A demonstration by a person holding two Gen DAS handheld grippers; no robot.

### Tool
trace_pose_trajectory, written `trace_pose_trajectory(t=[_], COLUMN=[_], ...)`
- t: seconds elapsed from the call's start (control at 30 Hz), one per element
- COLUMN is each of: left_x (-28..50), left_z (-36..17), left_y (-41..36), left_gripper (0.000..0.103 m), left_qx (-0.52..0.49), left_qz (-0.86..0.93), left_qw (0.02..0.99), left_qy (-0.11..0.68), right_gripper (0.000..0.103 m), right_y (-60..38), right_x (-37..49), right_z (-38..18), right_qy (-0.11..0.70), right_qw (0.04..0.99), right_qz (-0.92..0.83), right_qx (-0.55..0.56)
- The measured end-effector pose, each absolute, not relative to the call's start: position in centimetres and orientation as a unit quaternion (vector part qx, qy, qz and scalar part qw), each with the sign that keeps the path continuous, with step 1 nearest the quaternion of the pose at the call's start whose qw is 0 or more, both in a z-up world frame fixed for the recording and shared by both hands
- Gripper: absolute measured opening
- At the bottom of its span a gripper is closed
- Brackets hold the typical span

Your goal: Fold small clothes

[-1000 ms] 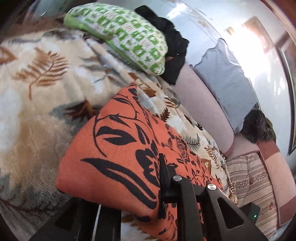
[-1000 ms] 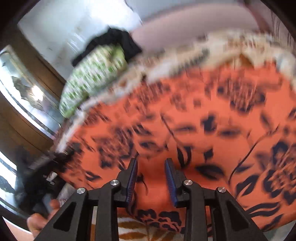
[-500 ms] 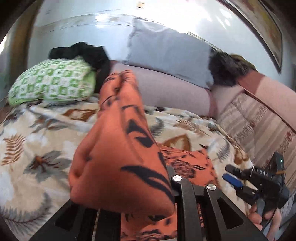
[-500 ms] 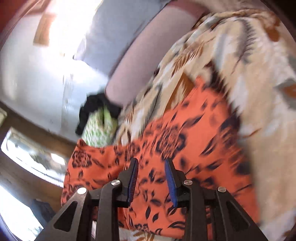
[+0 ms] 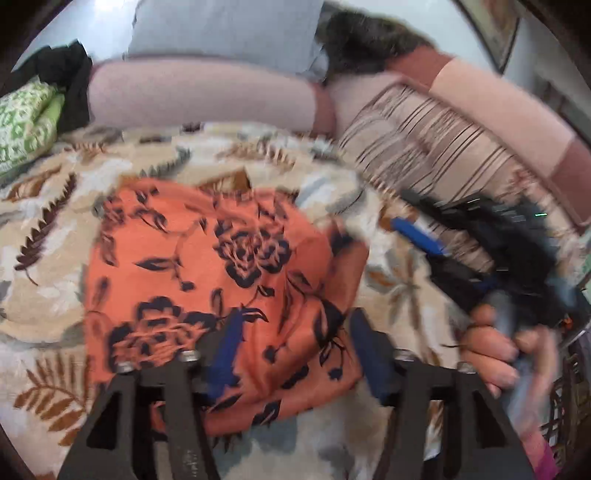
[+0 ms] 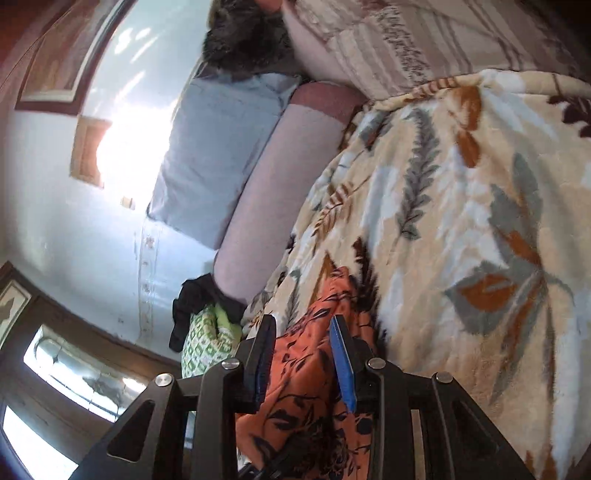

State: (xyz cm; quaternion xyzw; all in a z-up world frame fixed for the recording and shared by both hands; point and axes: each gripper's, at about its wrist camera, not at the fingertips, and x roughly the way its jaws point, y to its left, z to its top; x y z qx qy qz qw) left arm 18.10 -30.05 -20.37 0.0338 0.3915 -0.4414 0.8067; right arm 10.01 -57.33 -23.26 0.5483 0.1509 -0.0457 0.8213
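Note:
An orange garment with black flowers [image 5: 207, 266] lies folded on the leaf-patterned blanket [image 5: 55, 258]. My left gripper [image 5: 291, 350] is open, its fingers spread over the garment's near edge, with nothing pinched. My right gripper [image 6: 303, 354] is open with a narrow gap, and the orange garment [image 6: 306, 384] shows between and behind its fingers. In the left wrist view the right gripper [image 5: 480, 251] is a blurred dark shape held by a hand, to the right of the garment.
A green checked pillow [image 5: 26, 122] and a black cloth [image 5: 70, 81] lie at the back left. A pink bolster [image 5: 199, 96], a grey cushion [image 5: 221, 33] and a striped cushion [image 5: 436, 147] line the back. A window [image 6: 77, 373] is at the left.
My left gripper has let go of the orange garment and opened wide; the garment now lies flat and folded. My right gripper has swung away to the right and tilted.

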Motion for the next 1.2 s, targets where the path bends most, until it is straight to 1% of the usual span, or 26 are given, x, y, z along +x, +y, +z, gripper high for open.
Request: trace_pose_trajectory(t=[0.03,0.1,0.17,0.23,0.3,0.33,0.4,0.43,0.47,0.5,0.57,0.67,0.7,0.77,0.87,0.93,0.97,1.03,1.07,1.13,1.2], left_x=[17.8,18.2,19.7,21.6,22.9,23.4,23.8,23.9,24.2,24.3,24.3,23.9,23.6,24.0,24.3,24.5,24.7,25.3,25.5,25.4,25.3], left_z=[-19.6,-18.8,-19.4,-20.9,-23.2,-24.6,-27.2,-27.7,-27.6,-27.2,-25.9,-24.4,-24.1,-24.2,-25.3,-27.0,-27.8,-28.9,-29.0,-28.7,-28.6], left_y=[-28.4,-25.4,-23.6,-22.4,-21.5,-21.8,-22.5,-22.3,-21.9,-21.3,-20.4,-19.6,-19.6,-20.4,-21.7,-22.8,-22.9,-22.3,-21.9,-21.9,-21.7], left_gripper=[0.077,0.078,0.078,0.078,0.077,0.077,0.078,0.078,0.078,0.078,0.078,0.078,0.078,0.078,0.078,0.078,0.079,0.08,0.08,0.08,0.079], left_qx=[0.026,0.02,0.022,0.031,0.028,0.046,0.095,0.087,0.064,0.049,0.026,-0.004,-0.013,-0.005,0.009,0.048,0.053,0.016,0.006,0.017,0.019], left_qz=[-0.439,-0.41,-0.366,-0.311,-0.292,-0.278,-0.256,-0.26,-0.263,-0.267,-0.278,-0.299,-0.311,-0.317,-0.324,-0.309,-0.309,-0.324,-0.328,-0.332,-0.337], left_qw=[0.818,0.844,0.865,0.881,0.88,0.874,0.853,0.848,0.846,0.843,0.851,0.863,0.863,0.864,0.853,0.843,0.836,0.819,0.816,0.816,0.815], left_qy=[0.37,0.346,0.342,0.354,0.374,0.396,0.445,0.454,0.46,0.464,0.444,0.407,0.398,0.391,0.409,0.438,0.451,0.474,0.476,0.473,0.47], right_gripper=[0.034,0.034,0.034,0.034,0.034,0.034,0.033,0.03,0.026,0.023,0.023,0.022,0.025,0.025,0.025,0.027,0.027,0.028,0.027,0.027,0.028], right_y=[-56.5,-54.8,-52.8,-50.6,-48.7,-48.1,-47.6,-47.7,-48.0,-48.4,-48.7,-48.8,-48.9,-48.9,-50.0,-51.0,-51.6,-52.6,-53.1,-53.7,-53.0], right_x=[10.5,11.6,12.3,13.4,14.6,15.1,16.0,16.0,15.4,14.8,14.5,14.3,14.9,16.8,21.3,25.5,27.6,30.9,31.4,32.0,32.8], right_z=[-23.0,-22.0,-21.0,-20.6,-21.5,-22.4,-26.2,-28.2,-29.6,-29.5,-28.1,-26.2,-25.4,-23.7,-22.6,-23.9,-25.5,-28.4,-28.5,-26.7,-23.9], right_qy=[0.15,0.15,0.149,0.166,0.218,0.256,0.376,0.412,0.41,0.393,0.382,0.339,0.325,0.317,0.328,0.387,0.424,0.463,0.459,0.449,0.417], right_qw=[0.826,0.836,0.848,0.848,0.843,0.84,0.807,0.785,0.765,0.76,0.774,0.795,0.802,0.815,0.818,0.796,0.78,0.764,0.763,0.769,0.807], right_qz=[-0.032,0.008,0.047,0.093,0.084,0.059,-0.031,-0.055,-0.05,-0.046,-0.049,-0.061,-0.053,-0.052,-0.083,-0.115,-0.137,-0.139,-0.134,-0.143,-0.116], right_qx=[0.543,0.527,0.506,0.495,0.484,0.475,0.454,0.458,0.495,0.516,0.502,0.499,0.498,0.482,0.465,0.451,0.44,0.427,0.434,0.432,0.402])
